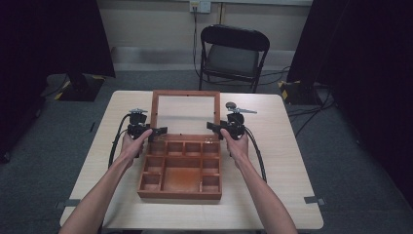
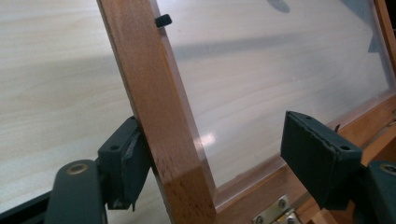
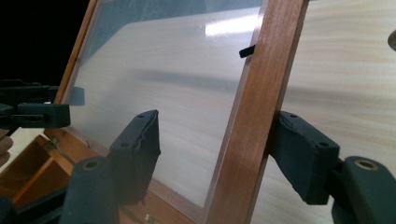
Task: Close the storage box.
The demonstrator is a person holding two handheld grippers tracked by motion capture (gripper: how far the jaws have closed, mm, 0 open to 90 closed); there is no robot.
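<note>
A wooden box (image 1: 180, 168) sits near the middle of the pale counter (image 1: 277, 146), its front wall toward the near edge and its inside split into small compartments around one larger central bay, all of them bare. Its lid (image 1: 185, 115) — a wooden frame around a clear pane — stands raised at the back, hinged along the box's far wall and leaning toward the far edge of the counter. The left hand-held gripper (image 1: 155, 132) meets the lid's left rail low down, close to the hinge line; in the left gripper view (image 2: 208, 161) its jaws stand wide apart, the outer pad touching the outside face of the rail (image 2: 159, 116) while the inner one hangs well clear over the pane (image 2: 280, 70), so nothing is clamped. The right hand-held gripper (image 1: 214, 127) mirrors it on the lid's right rail; in the right gripper view (image 3: 219, 156) the outer pad lies against the rail (image 3: 259, 116), the inner pad stands off in front of the pane, and the jaws straddle the wood without pinching it. A small dark clip (image 2: 163, 20) sits on the inner edge of the left rail, higher up. A metal hinge (image 2: 273, 215) shows at the lid's lower corner. Beyond the far edge of the counter a black folding chair (image 1: 233, 56) stands on grey carpet.
</note>
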